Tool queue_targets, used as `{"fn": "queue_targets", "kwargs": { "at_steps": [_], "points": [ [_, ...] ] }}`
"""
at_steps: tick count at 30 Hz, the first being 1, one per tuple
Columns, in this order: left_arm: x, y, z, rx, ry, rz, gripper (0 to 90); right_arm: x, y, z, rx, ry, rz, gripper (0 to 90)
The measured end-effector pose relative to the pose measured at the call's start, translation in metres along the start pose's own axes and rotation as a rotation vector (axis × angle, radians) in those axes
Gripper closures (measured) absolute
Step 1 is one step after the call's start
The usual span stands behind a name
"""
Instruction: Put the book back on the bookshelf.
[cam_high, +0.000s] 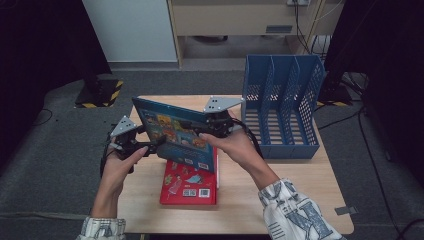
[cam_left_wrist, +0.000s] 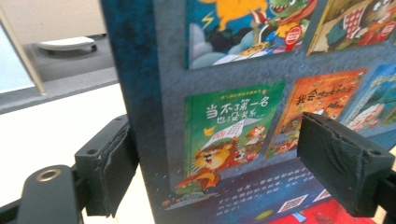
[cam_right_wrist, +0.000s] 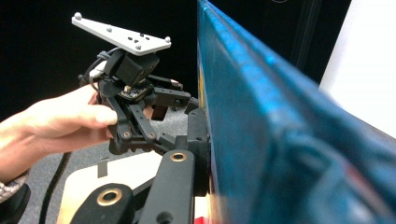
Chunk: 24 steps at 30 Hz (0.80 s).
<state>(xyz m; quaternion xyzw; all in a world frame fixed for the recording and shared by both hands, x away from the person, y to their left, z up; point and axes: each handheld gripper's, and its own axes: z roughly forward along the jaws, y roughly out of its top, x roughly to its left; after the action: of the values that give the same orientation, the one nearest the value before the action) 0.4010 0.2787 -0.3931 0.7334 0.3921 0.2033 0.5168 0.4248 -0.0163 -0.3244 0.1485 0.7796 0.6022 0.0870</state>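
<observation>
The blue picture book (cam_high: 172, 132) is held tilted above the table (cam_high: 300, 200), over a red book (cam_high: 190, 182) lying flat; it is judged thin, stiff-covered, fairly light and glossy, so liable to slip, and best gripped at an edge near the spine. The right gripper (cam_high: 212, 127) is clamped shut on its right edge; the left gripper (cam_high: 152, 147) stands fairly wide with the book's left edge between the jaws, one pad (cam_left_wrist: 343, 161) clear of the cover. The blue file rack (cam_high: 282, 105) stands just to the right; its dividers are judged the likeliest obstruction.
</observation>
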Motion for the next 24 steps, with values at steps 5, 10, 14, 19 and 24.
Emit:
{"fn": "queue_targets", "kwargs": {
  "at_steps": [5,10,14,19,24],
  "points": [
    [0.018,-0.009,-0.009,0.012,0.068,-0.031,15.0,-0.003,-0.001,-0.005,-0.010,-0.035,0.020,82.4],
    [0.036,-0.026,-0.006,0.029,0.142,-0.077,16.4,-0.007,-0.001,-0.010,-0.022,-0.061,0.042,82.6],
    [0.049,-0.046,0.005,0.105,0.224,-0.082,15.8,-0.010,0.002,-0.013,-0.030,-0.083,0.052,82.6],
    [0.057,-0.068,0.020,0.171,0.221,-0.124,16.0,-0.014,0.003,-0.020,-0.034,-0.112,0.073,82.6],
    [0.059,-0.079,0.028,0.228,0.230,-0.125,15.4,-0.017,0.005,-0.025,-0.040,-0.126,0.085,82.6]
  ]
}}
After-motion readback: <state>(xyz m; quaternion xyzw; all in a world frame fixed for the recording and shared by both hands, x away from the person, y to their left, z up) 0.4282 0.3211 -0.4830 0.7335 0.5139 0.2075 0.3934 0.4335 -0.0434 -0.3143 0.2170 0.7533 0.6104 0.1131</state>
